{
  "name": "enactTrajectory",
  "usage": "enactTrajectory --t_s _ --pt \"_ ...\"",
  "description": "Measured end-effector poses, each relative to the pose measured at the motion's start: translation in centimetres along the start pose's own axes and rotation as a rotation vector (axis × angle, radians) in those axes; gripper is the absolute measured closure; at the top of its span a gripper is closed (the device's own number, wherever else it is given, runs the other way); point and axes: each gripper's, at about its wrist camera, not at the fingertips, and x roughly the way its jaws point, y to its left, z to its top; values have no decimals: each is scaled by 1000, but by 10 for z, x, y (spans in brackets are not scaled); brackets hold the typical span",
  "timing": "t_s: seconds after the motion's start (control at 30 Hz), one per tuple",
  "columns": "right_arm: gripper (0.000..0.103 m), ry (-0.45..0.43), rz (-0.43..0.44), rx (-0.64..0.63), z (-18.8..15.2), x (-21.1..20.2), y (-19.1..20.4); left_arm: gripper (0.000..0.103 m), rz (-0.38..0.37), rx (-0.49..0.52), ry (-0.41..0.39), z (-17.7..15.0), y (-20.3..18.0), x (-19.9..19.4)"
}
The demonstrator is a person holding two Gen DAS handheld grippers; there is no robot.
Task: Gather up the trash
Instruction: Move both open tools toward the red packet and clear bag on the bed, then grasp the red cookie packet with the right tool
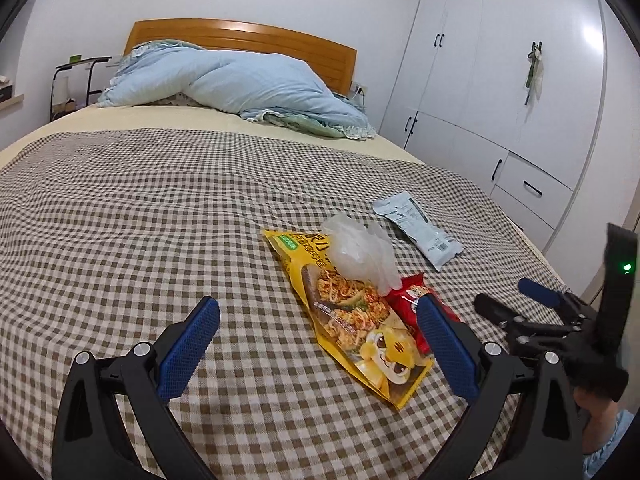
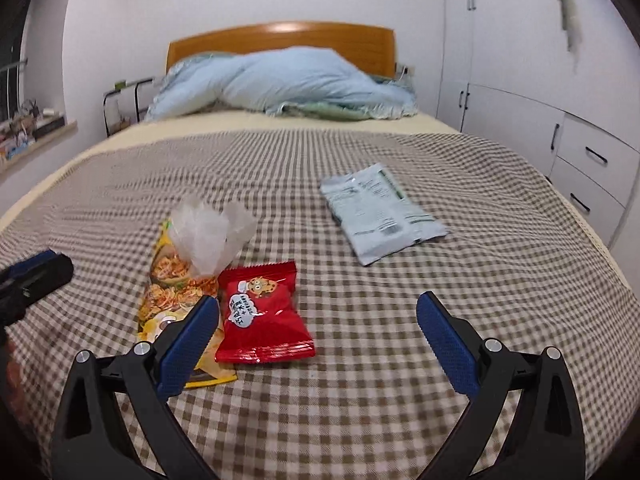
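Trash lies on a checked bed cover (image 1: 140, 216). A yellow noodle packet (image 1: 352, 320) lies flat, with a crumpled clear plastic bag (image 1: 360, 256) on top of it and a red snack packet (image 2: 262, 314) against its right side. A pale grey packet (image 2: 378, 212) lies apart, farther right. My left gripper (image 1: 318, 320) hovers open just short of the yellow packet. My right gripper (image 2: 318, 320) is open too, with the red packet by its left finger (image 2: 188, 344). Nothing sits between either pair of fingers. The right gripper (image 1: 520, 304) also shows in the left wrist view.
A bunched light blue quilt (image 1: 240, 84) lies at the wooden headboard (image 1: 240, 36). White wardrobe doors and drawers (image 1: 500, 100) line the right side of the bed. A black-framed side table (image 1: 76, 80) and a shelf with books (image 2: 28, 128) stand at the left.
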Motion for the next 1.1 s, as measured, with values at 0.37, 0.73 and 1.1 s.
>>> enactTrajectory --t_s 0.37,0.73,1.1 --pt "8 124 46 -78 5 49 29 8 6 -80 38 10 19 16" --pt "37 272 66 -45 -2 81 27 8 7 -95 58 10 26 21" --pt "48 225 119 34 -2 68 10 8 -1 -95 70 10 28 24"
